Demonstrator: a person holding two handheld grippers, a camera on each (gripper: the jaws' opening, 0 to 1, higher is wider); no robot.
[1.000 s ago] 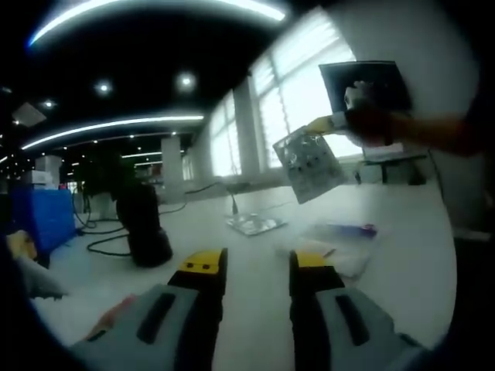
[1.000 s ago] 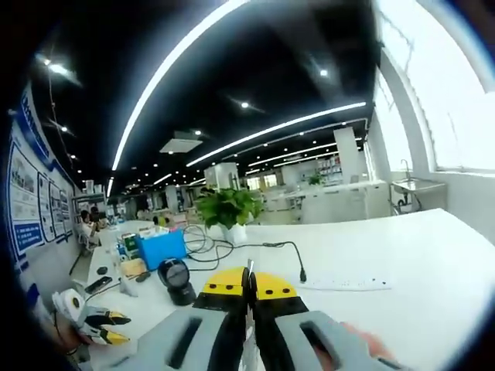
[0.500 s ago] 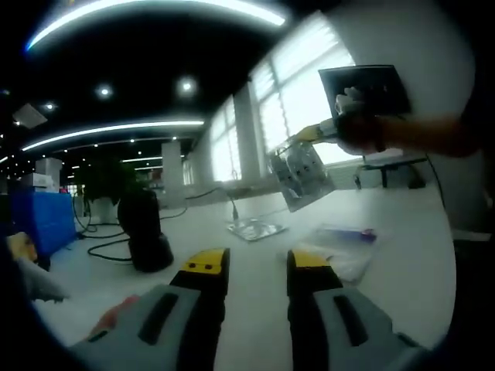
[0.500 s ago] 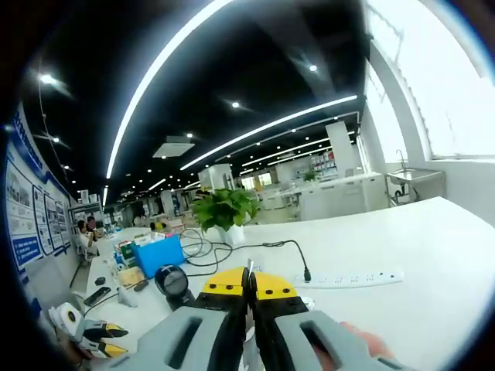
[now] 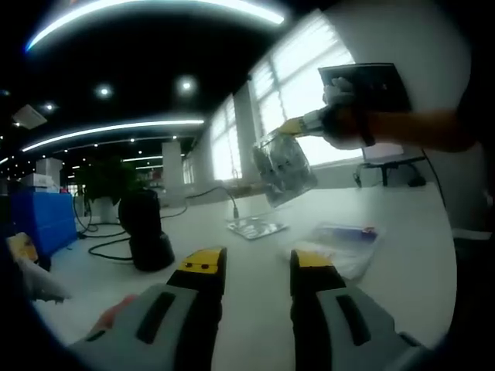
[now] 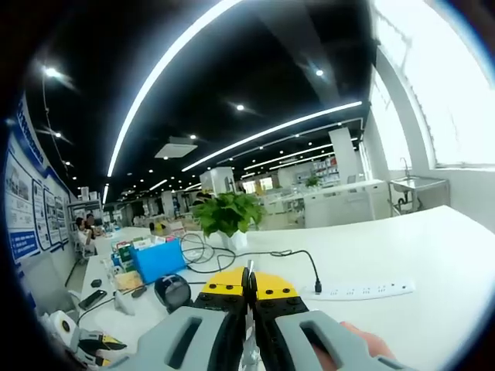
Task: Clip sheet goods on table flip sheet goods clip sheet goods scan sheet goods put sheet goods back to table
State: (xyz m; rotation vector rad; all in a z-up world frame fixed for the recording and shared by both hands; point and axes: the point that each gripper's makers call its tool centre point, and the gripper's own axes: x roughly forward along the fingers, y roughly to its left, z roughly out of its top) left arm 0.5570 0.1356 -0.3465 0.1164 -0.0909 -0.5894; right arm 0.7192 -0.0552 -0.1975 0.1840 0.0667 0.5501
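Left gripper view: my left gripper (image 5: 251, 267) w/ jaws apart, nothing between, bare white table (image 5: 255, 317) ahead. Right gripper (image 5: 298, 125) at 1 o'clock, pinching the clear sheet goods (image 5: 284, 167) by its top edge, hanging well above the table. More packets (image 5: 340, 247) lie flat at 3 o'clock; black scanner (image 5: 145, 229) at 10.

Right gripper view: my right gripper (image 6: 249, 284) w/ jaws closed on the sheet's thin edge. Power strip (image 6: 363, 290) at 3, blue box (image 6: 157, 259) at 10, contents unclear.

We see a smooth white desk (image 5: 402, 209) with a soft sheen; the packet (image 5: 284, 166) is clear, glossy plastic — so are the sheets (image 5: 344, 243) lying flat. Each gripper (image 5: 251, 267) looks like matt grey plastic — yellow-tipped.
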